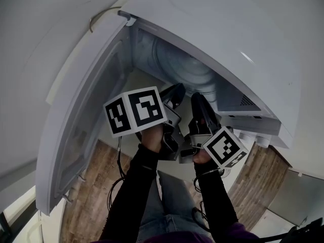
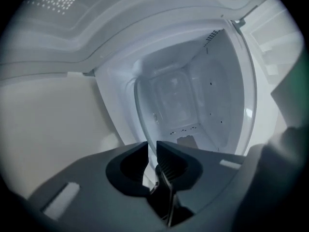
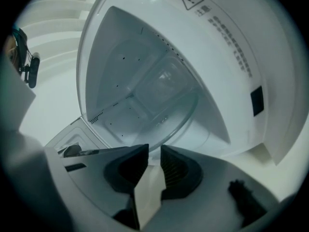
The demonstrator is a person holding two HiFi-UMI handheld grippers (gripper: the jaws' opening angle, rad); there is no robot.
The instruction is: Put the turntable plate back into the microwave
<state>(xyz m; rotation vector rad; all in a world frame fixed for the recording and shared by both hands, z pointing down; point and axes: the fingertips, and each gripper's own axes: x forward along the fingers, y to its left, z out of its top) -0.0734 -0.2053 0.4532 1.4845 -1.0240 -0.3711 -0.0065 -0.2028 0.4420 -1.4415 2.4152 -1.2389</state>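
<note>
The plate point(image 3: 166, 103) is pinched at its near rim by left tongs point(image 2: 152, 151) and right tongs point(image 3: 154, 153), microwave point(image 1: 228, 39) straight ahead.

The microwave point(image 1: 228, 44) has its door point(image 1: 76, 135) open at its left. The plate point(image 2: 193, 100) stands in the microwave's opening. In front of the microwave, the left gripper point(image 2: 152, 146) and, to its right, the right gripper point(image 3: 154, 151) clamp the plate's near rim.
</note>
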